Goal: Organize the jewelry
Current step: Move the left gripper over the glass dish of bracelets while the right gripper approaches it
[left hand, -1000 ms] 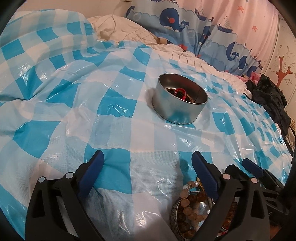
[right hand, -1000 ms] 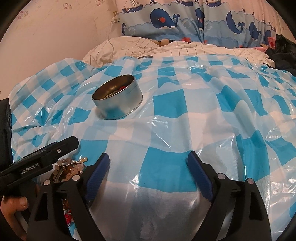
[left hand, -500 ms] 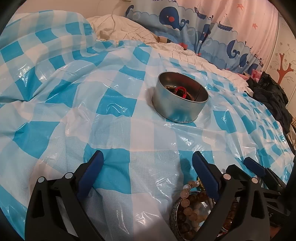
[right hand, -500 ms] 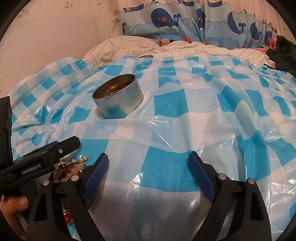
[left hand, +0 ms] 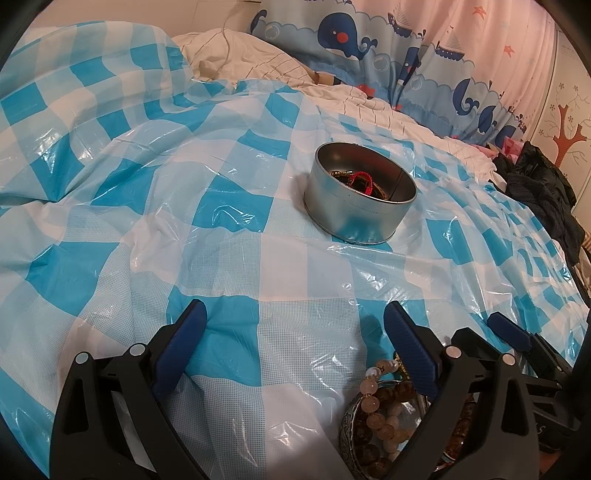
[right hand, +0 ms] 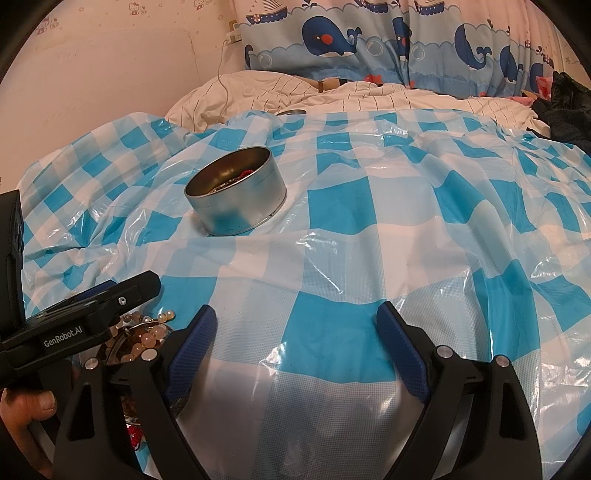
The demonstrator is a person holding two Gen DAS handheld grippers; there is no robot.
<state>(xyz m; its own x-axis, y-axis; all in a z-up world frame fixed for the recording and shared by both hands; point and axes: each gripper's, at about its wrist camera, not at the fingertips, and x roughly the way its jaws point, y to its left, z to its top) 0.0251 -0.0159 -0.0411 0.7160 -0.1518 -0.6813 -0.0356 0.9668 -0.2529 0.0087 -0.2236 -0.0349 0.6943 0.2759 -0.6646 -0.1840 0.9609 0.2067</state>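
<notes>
A round metal tin [left hand: 360, 201] stands on the blue-and-white checked plastic sheet [left hand: 229, 258], with a red cord bracelet [left hand: 360, 181] and other pieces inside it. My left gripper [left hand: 295, 321] is open over the bare sheet, well short of the tin. Just to its lower right, a small dish of bead bracelets [left hand: 376, 410] is partly hidden by its right finger. In the right wrist view, my right gripper [right hand: 297, 317] is open too, with nothing between its fingers. The tin [right hand: 236, 199] lies far to its upper left and the bead dish [right hand: 144, 339] by its left finger.
A white striped quilt [right hand: 332, 92] and a whale-print curtain [right hand: 369, 33] lie behind the sheet. Dark clothes [left hand: 543, 192] are piled at the right edge. A hand [right hand: 22, 410] holds the left gripper [right hand: 140, 286] at the lower left.
</notes>
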